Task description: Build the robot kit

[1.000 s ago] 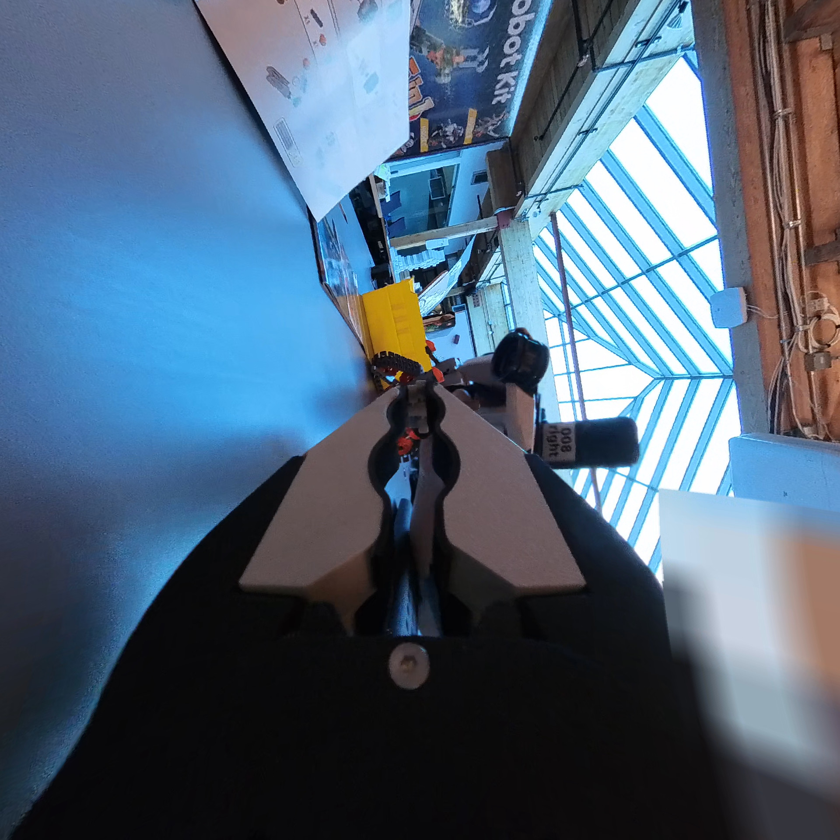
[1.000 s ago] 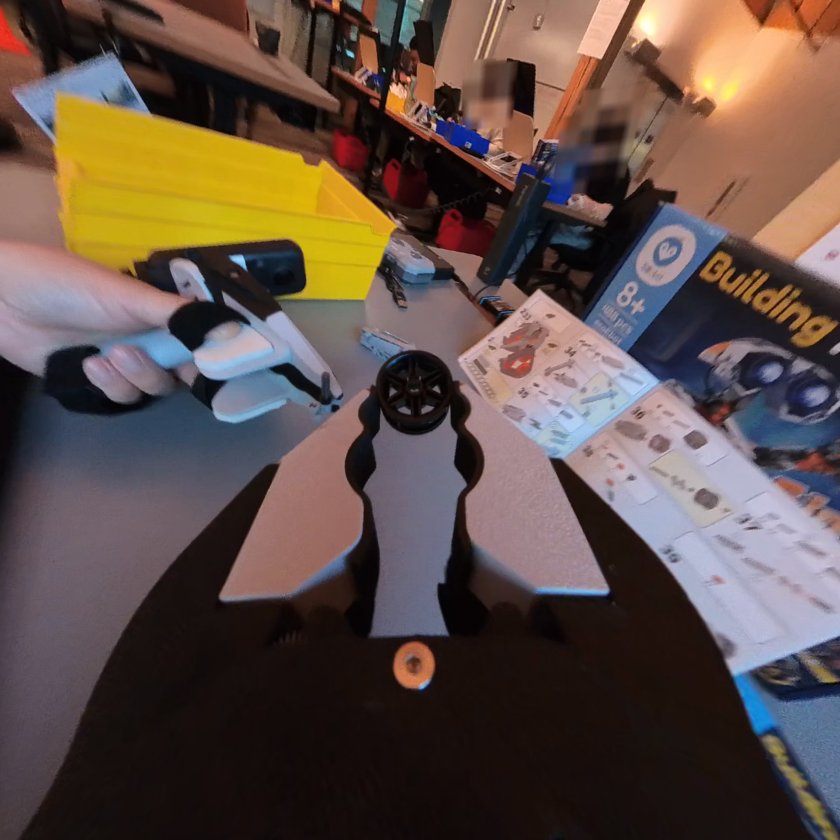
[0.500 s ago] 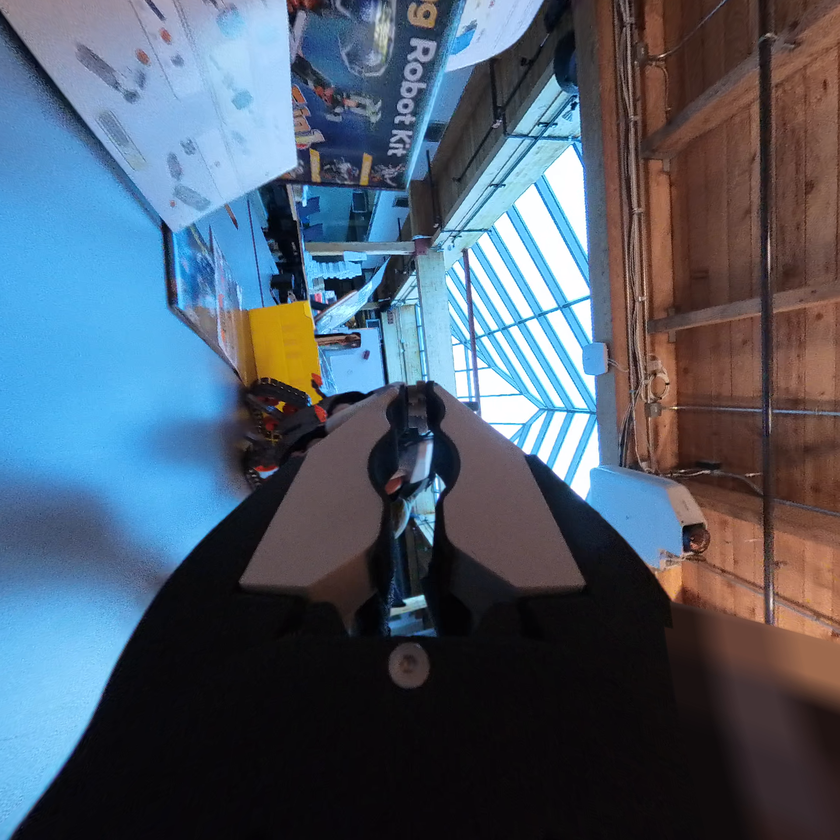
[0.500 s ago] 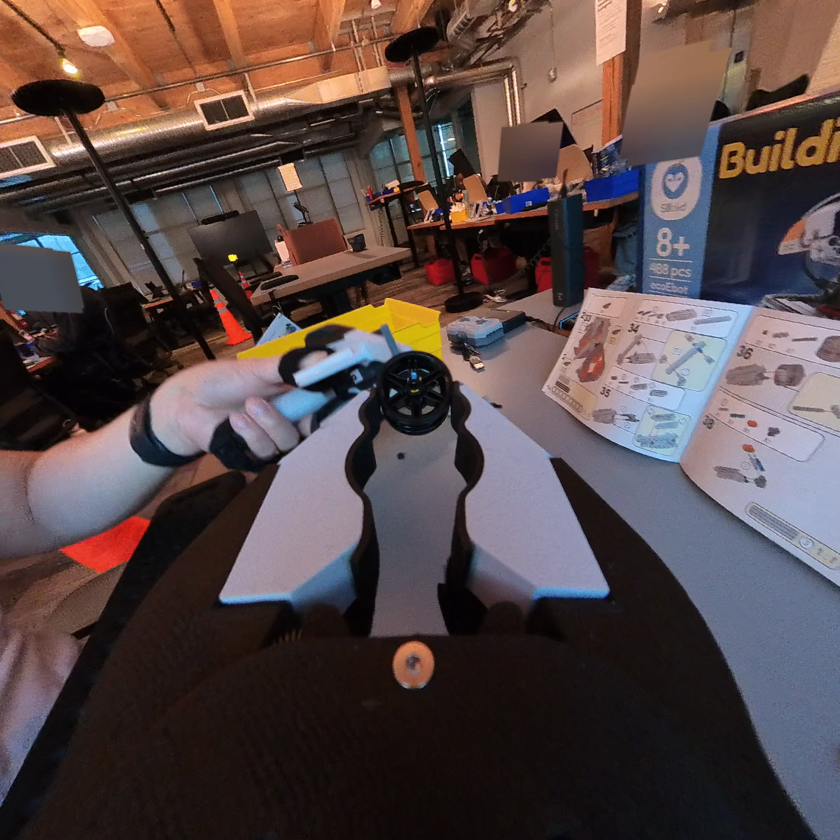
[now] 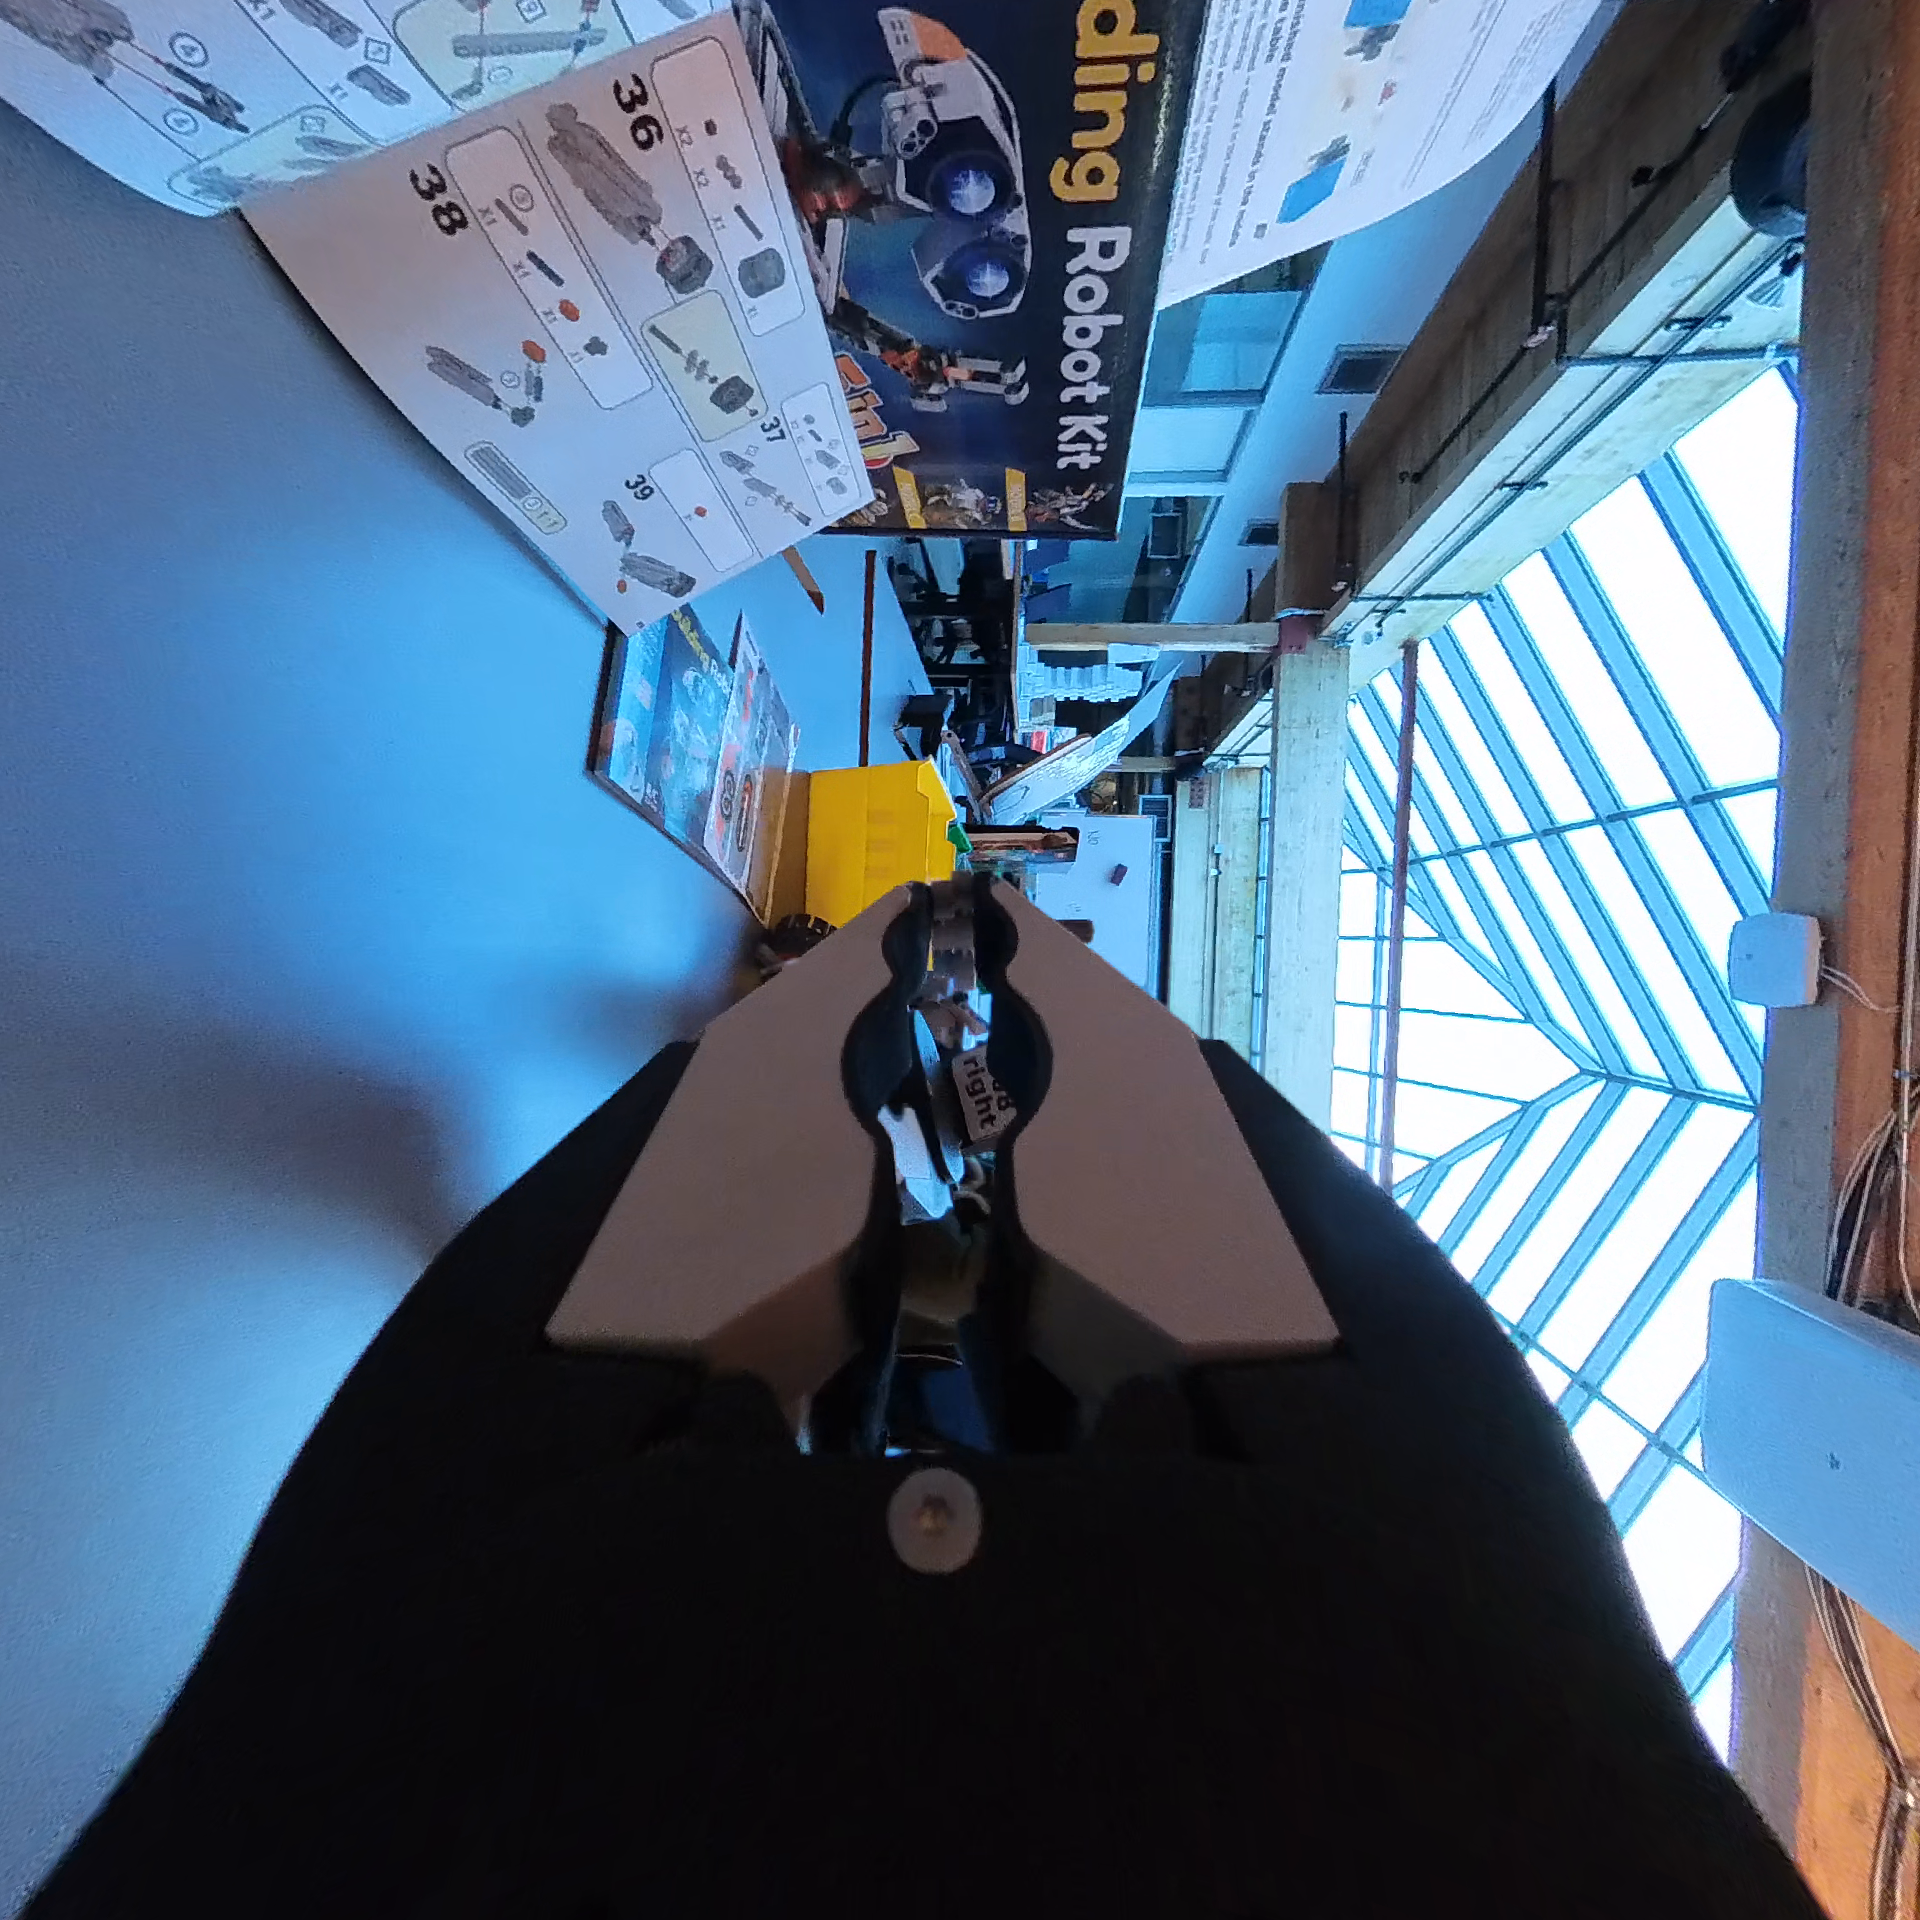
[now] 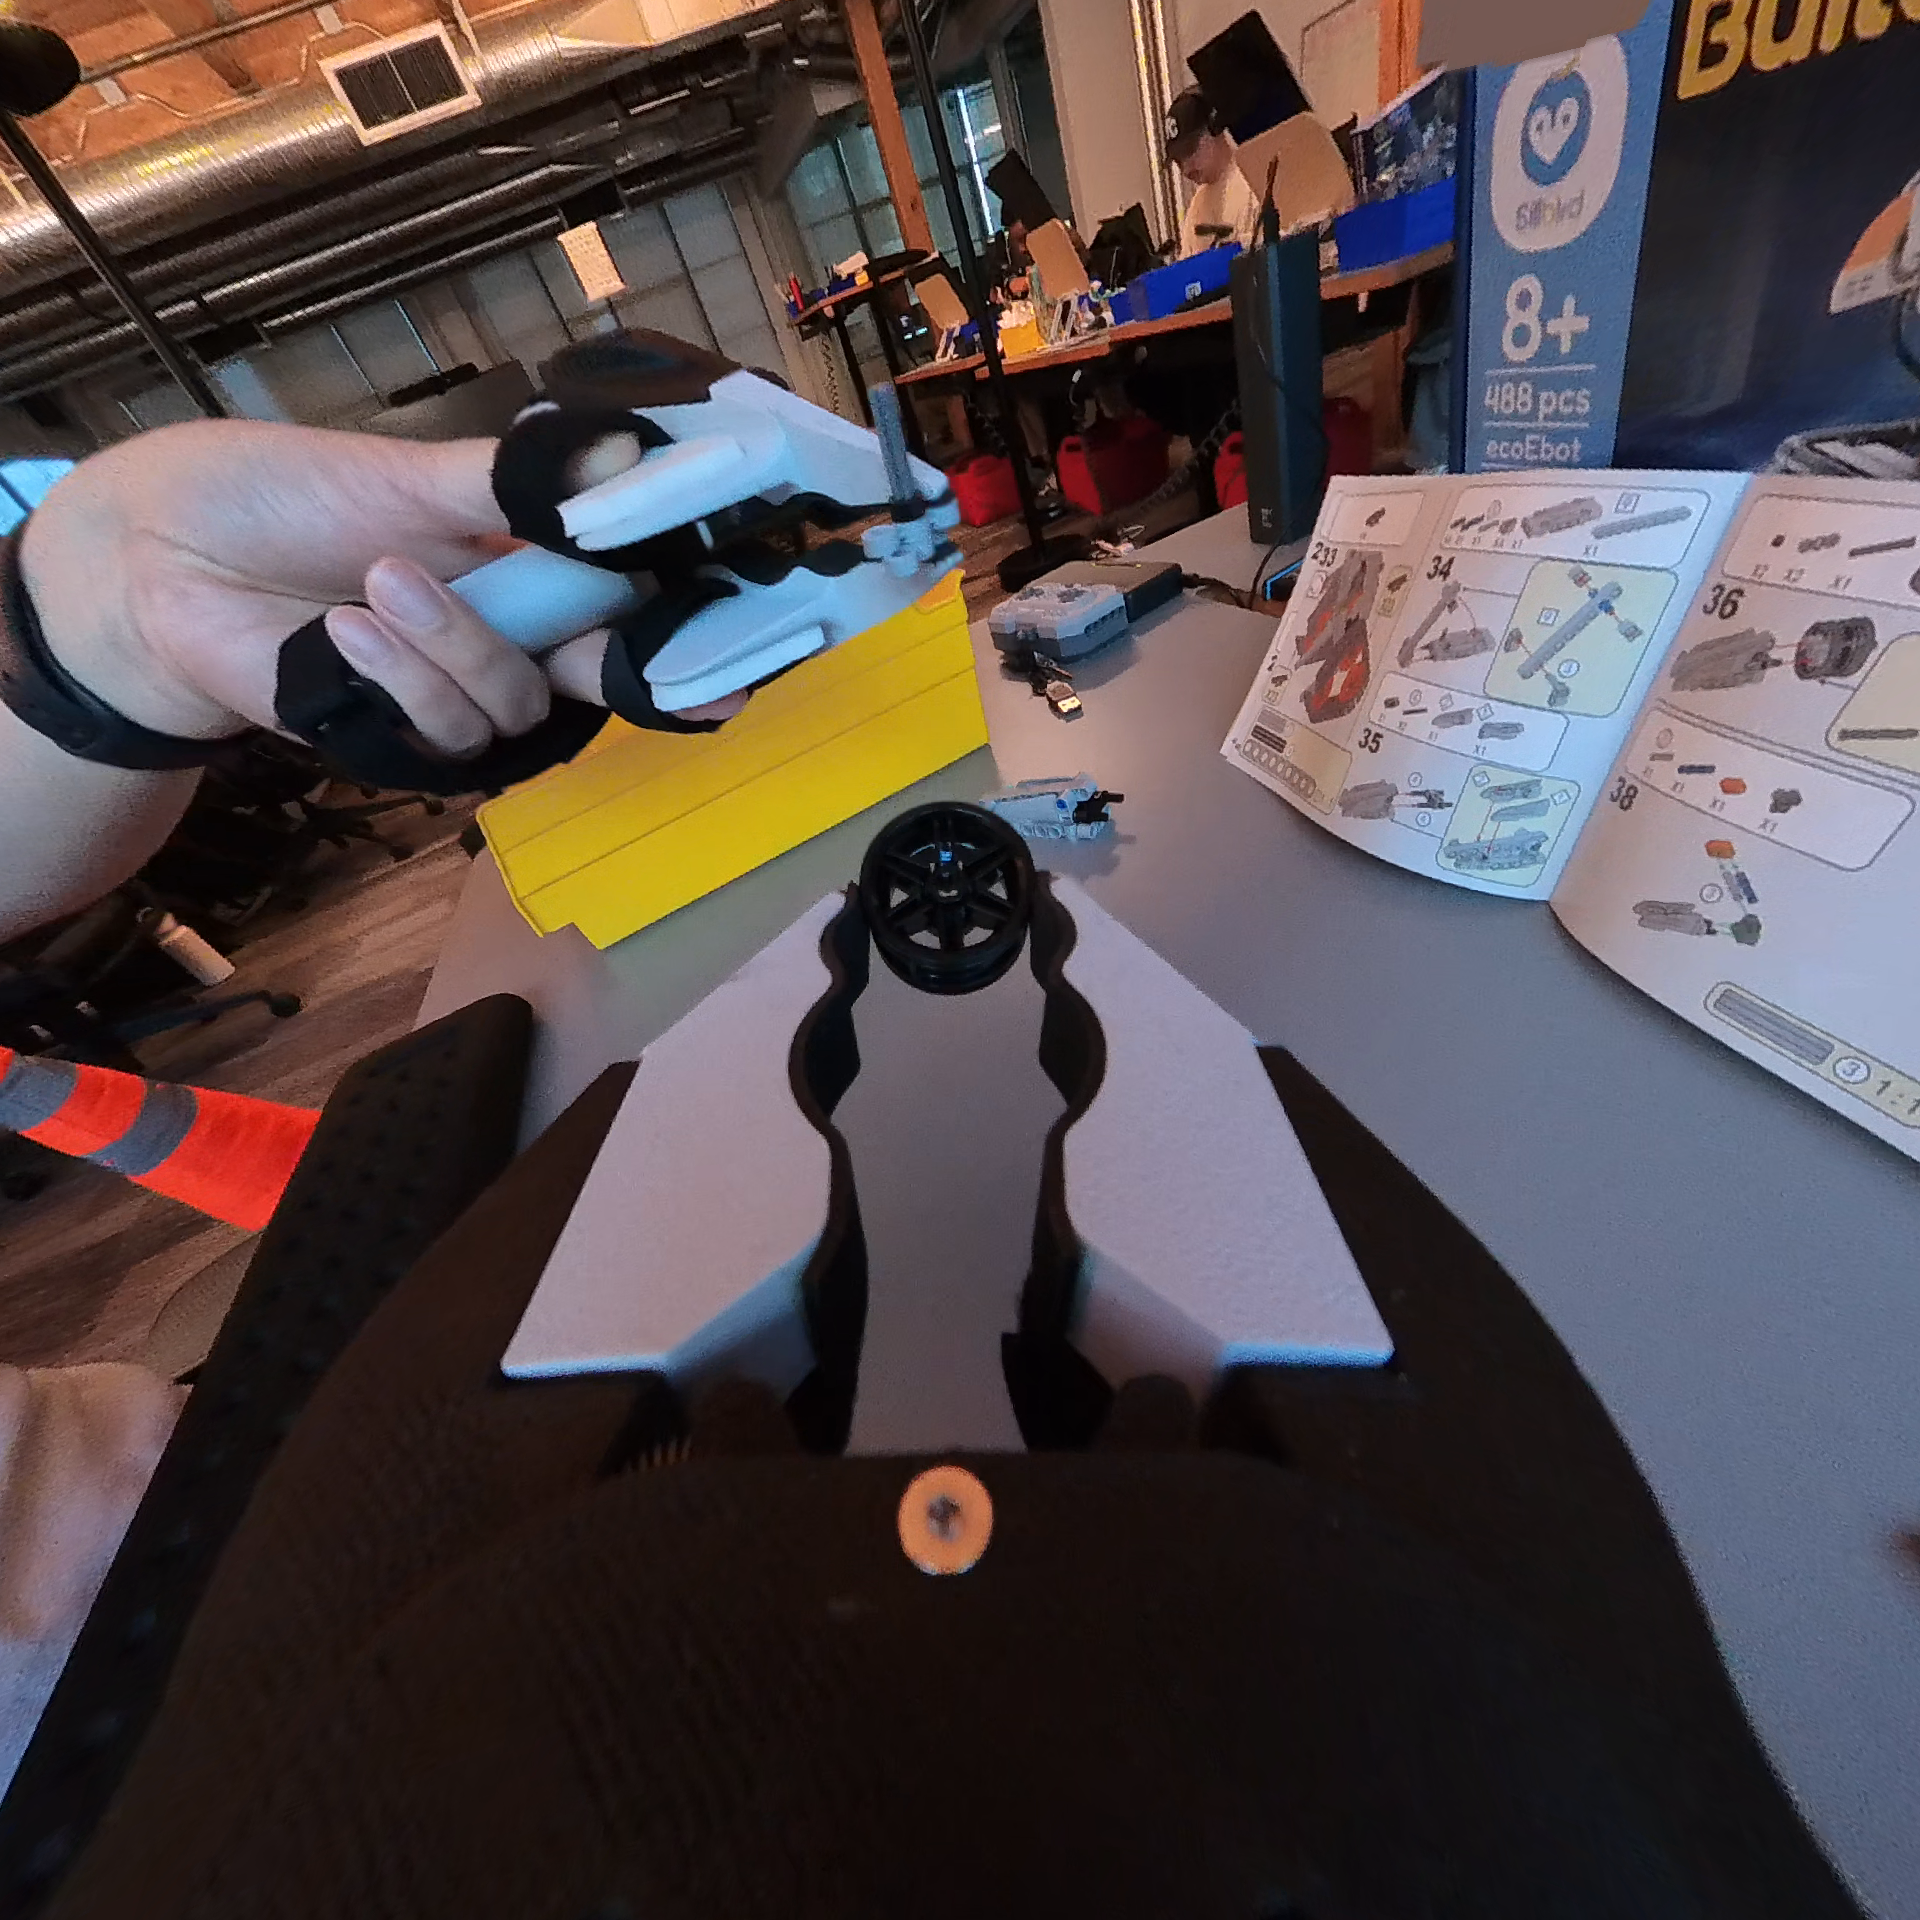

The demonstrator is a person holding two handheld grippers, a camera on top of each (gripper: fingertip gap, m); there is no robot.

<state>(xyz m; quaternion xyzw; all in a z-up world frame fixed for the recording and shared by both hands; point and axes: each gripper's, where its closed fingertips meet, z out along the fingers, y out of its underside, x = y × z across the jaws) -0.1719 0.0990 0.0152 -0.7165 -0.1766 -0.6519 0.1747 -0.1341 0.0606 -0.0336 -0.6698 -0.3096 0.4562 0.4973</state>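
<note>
My right gripper [image 6: 945, 920] is shut on a black spoked wheel hub [image 6: 945, 894], held above the grey table [image 6: 1351, 1039] with the hub's face toward the camera. My left gripper [image 6: 920, 530], held by a hand, is up and left of the hub, over the yellow bin [image 6: 748, 769]. It is shut on a small grey axle piece [image 6: 891, 447], whose axle stands upright with a grey connector at its base. In the left wrist view, rolled sideways, the left gripper [image 5: 951, 904] is closed on that grey piece [image 5: 951, 940]. The two grippers are apart.
An open instruction booklet [image 6: 1558, 707] lies on the right, with a dark kit box [image 6: 1714, 260] standing behind it. A small grey assembly [image 6: 1055, 810] and a grey module [image 6: 1060, 618] with a cable lie beyond the hub. Desks and people are far behind. The left gripper's tips are roughly 8 centimetres from the right gripper's.
The left gripper has risen from near the table to above the yellow bin, with its axle now upright. The right gripper keeps the wheel hub and has tilted downward toward the table.
</note>
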